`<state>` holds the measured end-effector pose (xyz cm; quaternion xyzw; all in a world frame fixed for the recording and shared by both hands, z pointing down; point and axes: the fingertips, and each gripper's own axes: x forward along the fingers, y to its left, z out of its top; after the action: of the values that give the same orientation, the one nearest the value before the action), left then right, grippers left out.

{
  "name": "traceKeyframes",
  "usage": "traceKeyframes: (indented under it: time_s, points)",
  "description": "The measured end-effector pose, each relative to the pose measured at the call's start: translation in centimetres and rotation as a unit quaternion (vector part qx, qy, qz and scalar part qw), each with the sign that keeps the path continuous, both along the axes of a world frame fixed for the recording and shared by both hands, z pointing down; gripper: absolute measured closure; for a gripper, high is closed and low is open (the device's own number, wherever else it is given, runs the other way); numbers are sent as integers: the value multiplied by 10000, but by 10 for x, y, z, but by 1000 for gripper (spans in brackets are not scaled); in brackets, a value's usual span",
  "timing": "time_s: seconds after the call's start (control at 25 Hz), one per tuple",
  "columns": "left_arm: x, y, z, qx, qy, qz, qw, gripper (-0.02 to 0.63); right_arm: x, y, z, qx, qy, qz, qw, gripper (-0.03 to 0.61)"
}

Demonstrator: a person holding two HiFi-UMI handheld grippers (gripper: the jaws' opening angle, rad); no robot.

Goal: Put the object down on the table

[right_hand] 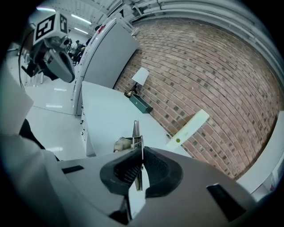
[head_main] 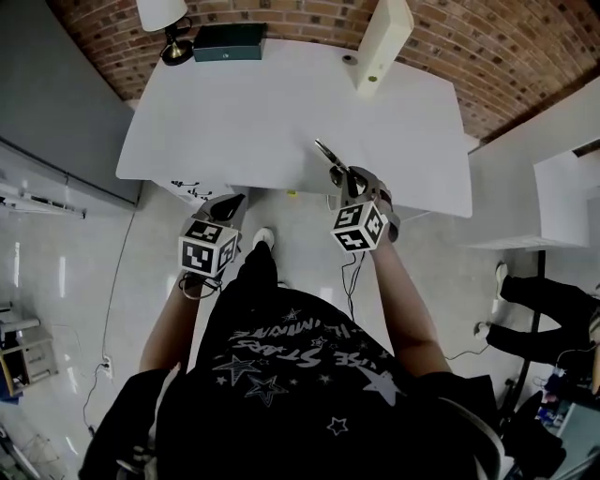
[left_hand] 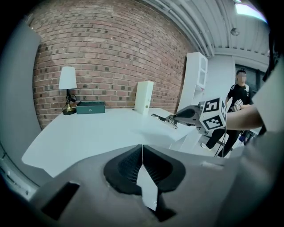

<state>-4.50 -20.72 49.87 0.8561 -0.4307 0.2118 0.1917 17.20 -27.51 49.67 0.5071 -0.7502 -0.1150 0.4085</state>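
Observation:
A slim metal tool with a hinged, clip-like base sticks out of my right gripper, whose jaws are shut on it. It hangs just above the front edge of the white table. In the right gripper view the metal tool stands edge-on between the black pads. The left gripper view shows the same tool over the table's near corner. My left gripper sits below the table's front edge, off to the left, shut with nothing in it; its pads meet.
At the table's back stand a lamp, a dark green box and an upright white binder. A white cabinet stands to the right. A person stands in the background, and cables lie on the floor.

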Motion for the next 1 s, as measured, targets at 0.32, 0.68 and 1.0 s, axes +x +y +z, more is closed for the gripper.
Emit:
traceKeyframes:
  time_s: [0.32,0.68,1.0]
  points:
    - [4,-66,11,-192,38,306,9993,594,-11,-53,15,90,984,-456,9941,563]
    - [-2,-111,25,-377,43,371,9986,594,-21,-86,47,-32,1827,-1050,9775,563]
    - [-4,-120,41,-568,63,357,9977,594,-36,-91,70,122,2440,-1647,9556,563]
